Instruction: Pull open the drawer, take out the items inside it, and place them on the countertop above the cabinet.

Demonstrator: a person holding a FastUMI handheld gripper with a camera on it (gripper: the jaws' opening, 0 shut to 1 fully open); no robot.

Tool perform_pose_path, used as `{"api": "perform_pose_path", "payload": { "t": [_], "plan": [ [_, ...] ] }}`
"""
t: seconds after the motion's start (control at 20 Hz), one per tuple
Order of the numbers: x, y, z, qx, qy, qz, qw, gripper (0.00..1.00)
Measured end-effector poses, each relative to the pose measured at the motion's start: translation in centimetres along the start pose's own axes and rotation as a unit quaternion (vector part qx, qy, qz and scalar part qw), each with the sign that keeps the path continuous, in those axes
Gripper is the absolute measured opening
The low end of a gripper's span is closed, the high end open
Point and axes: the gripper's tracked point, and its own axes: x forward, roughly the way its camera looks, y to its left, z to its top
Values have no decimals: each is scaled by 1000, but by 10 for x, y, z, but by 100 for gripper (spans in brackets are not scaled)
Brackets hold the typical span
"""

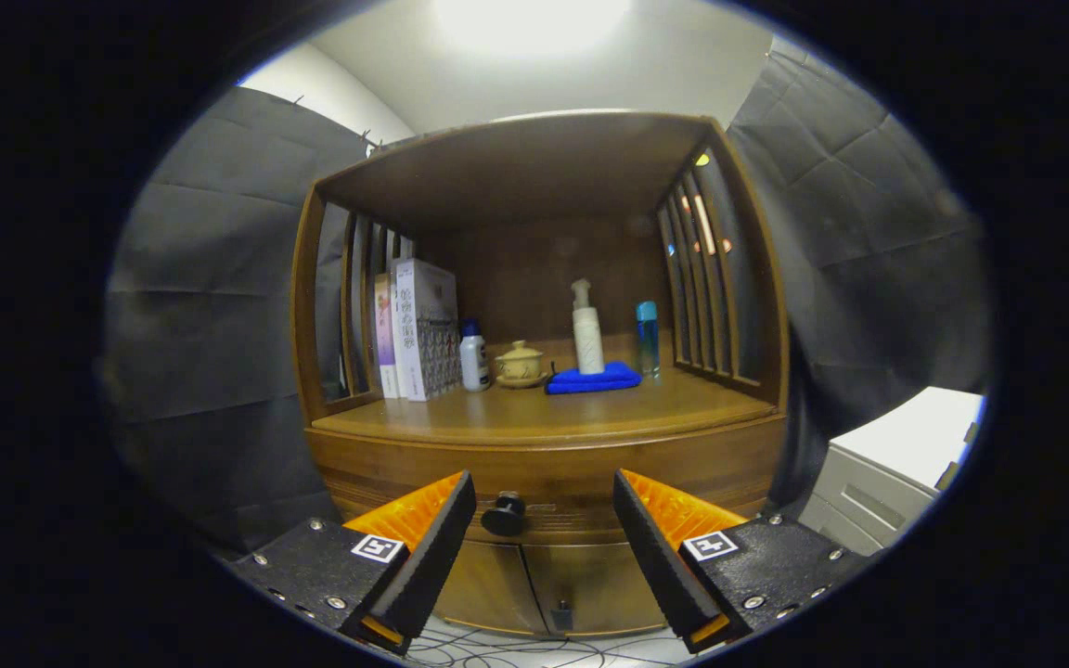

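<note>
A dark brown wooden cabinet (544, 445) with a smooth, lightly glossy grain is standing against the creased black cloth wall (210, 306), its open shelf framed by slatted wooden sides and a flat wooden top. The countertop (534, 413) is running across the shelf as a broad, bare plank towards its front edge. Below it the curved drawer front (590, 473) is sitting closed, with two plain cupboard doors (534, 575) underneath.

The gripper (544, 543) is hovering with its fingers spread wide apart, gripping nothing; the drawer's round dark knob (504, 513) is lying between them, nearer the left finger and touching neither.

At the back of the countertop, a row of upright books (418, 329) is leaning against the left slats. Beside them a small white plastic bottle with a blue cap (473, 357) is standing, then a squat beige ceramic lidded cup on a saucer (521, 364). A folded blue cloth (593, 378) is lying flat, a tall white pump bottle (586, 329) standing on it, and a slim translucent blue bottle (648, 339) is standing just beside it.

A white box-shaped unit (887, 464) is sitting off to the right of the cabinet.
</note>
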Motion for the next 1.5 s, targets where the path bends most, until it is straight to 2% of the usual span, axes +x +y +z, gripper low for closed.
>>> {"api": "perform_pose_path", "payload": {
  "t": [0.2,0.4,0.65,0.8,0.95,1.15,1.5],
  "plan": [
    [29,19,-20,17,19,12,1000,94],
    [50,28,-47,3,43,15,999,93],
    [63,38,-84,-1,79,22,997,87],
    [70,34,-95,-2,87,11,996,73],
    [71,34,-98,4,93,11,996,51],
    [68,33,-98,-2,96,15,995,38],
    [35,35,-99,-7,77,-2,997,36]
  ]
}}
